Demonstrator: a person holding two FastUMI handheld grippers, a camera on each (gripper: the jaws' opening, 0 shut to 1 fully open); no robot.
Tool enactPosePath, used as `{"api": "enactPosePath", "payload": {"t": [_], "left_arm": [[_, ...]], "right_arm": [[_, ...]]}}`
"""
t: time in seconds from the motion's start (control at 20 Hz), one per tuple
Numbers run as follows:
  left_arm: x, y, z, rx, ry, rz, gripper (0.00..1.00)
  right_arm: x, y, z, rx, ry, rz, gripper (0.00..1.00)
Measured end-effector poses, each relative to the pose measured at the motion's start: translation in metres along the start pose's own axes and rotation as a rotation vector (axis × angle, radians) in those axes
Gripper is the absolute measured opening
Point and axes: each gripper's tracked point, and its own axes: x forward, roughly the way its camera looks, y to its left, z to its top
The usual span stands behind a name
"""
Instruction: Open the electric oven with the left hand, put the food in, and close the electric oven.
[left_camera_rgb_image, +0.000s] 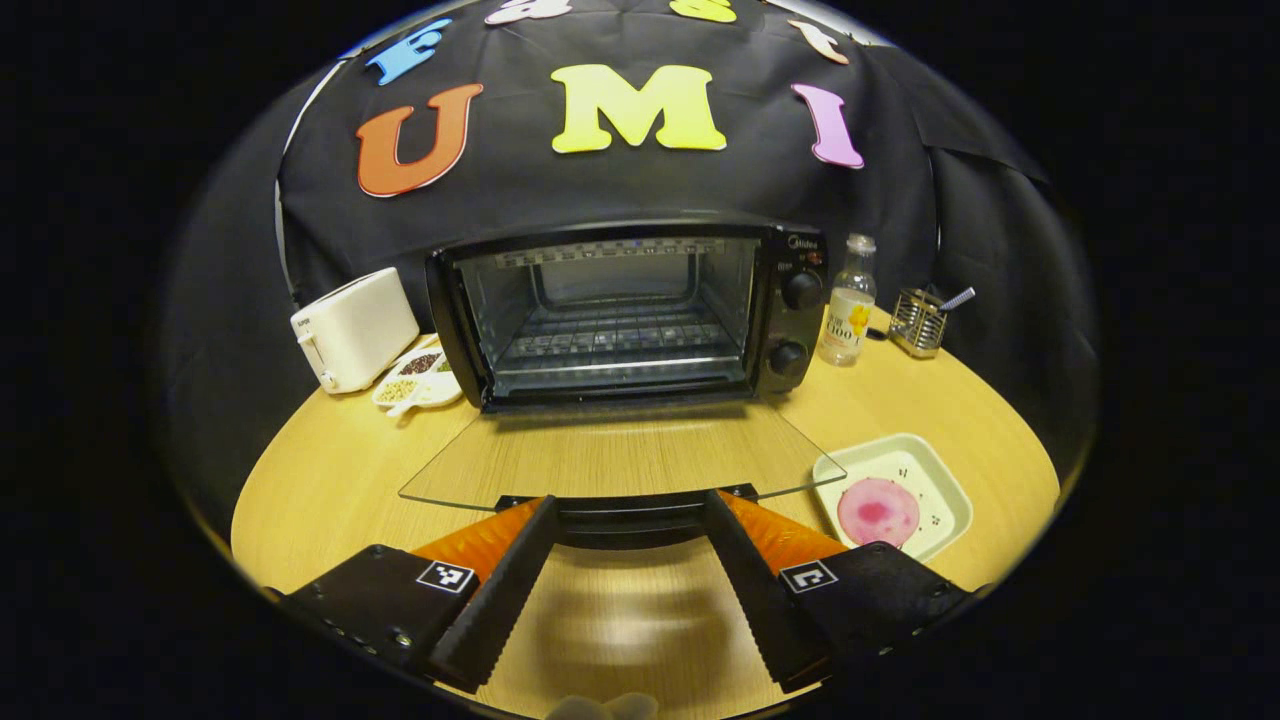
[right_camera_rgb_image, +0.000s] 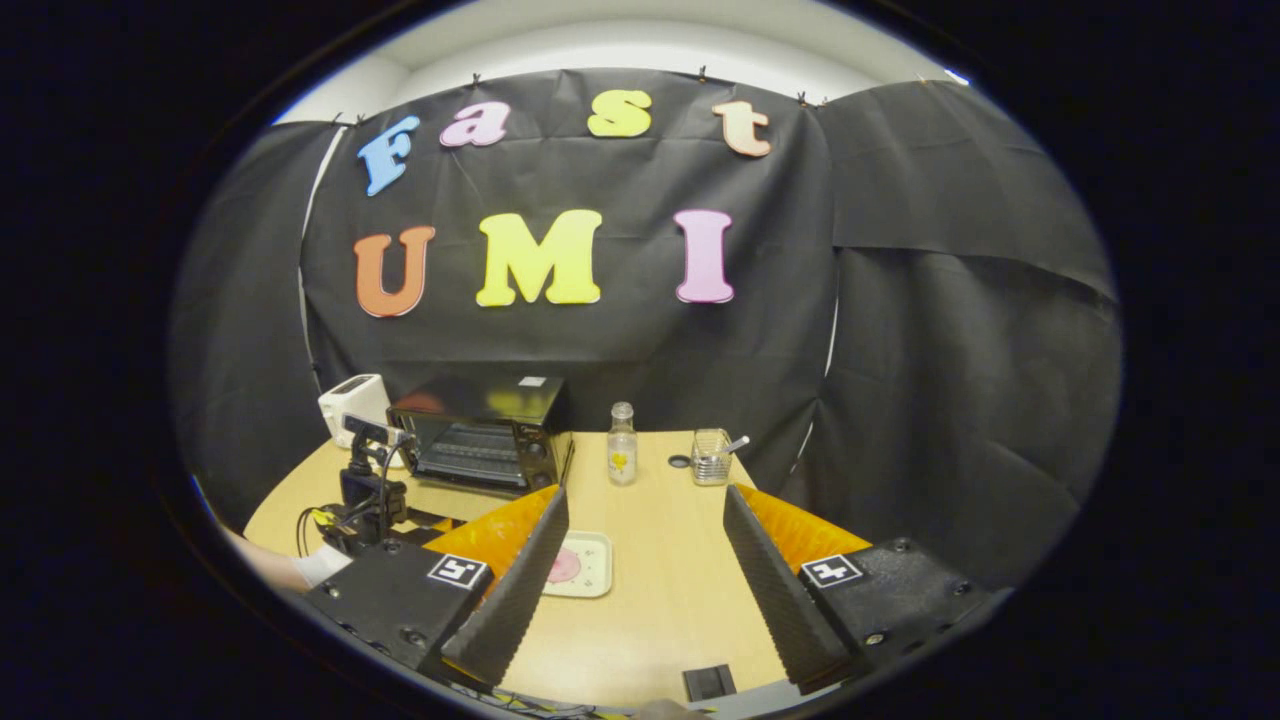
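Your oven faces you at the surface's back, door lying flat; food sits right. Both left tongs and right tongs gape wide, level, empty.

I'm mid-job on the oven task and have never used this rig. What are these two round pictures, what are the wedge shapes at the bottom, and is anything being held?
Each picture comes from a camera riding on a hand-held gripper, looking along its own two fingers; those are the wedges. In the left gripper view, the left gripper is open, its fingers either side of the handle of the oven door, which lies folded down flat. The oven stands open with a bare rack. The food, a pink round, sits on a tray on the table. In the right gripper view, the right gripper is open, raised and back from the oven, holding nothing.
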Motion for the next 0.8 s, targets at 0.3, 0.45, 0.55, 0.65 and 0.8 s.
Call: {"api": "enactPosePath", "payload": {"t": [0.3,0.45,0.55,0.65,0.8], "left_arm": [[0.010,-0.004,-0.026,-0.039,0.084,-0.004,0.95],[0.009,-0.003,-0.026,-0.032,0.079,-0.001,0.95],[0.004,0.002,-0.017,-0.016,0.051,0.016,0.97],[-0.004,0.006,-0.008,-0.010,0.018,0.023,0.97],[-0.027,0.012,0.015,-0.009,-0.050,0.013,0.97]], "right_arm": [[-0.010,-0.007,-0.006,0.002,0.003,-0.024,0.96],[-0.011,-0.007,-0.010,0.008,0.009,-0.030,0.96],[-0.010,-0.008,-0.013,0.018,0.013,-0.030,0.96],[-0.007,-0.008,-0.016,0.017,0.015,-0.035,0.96],[0.006,-0.010,-0.024,0.024,0.031,-0.033,0.96]]}}
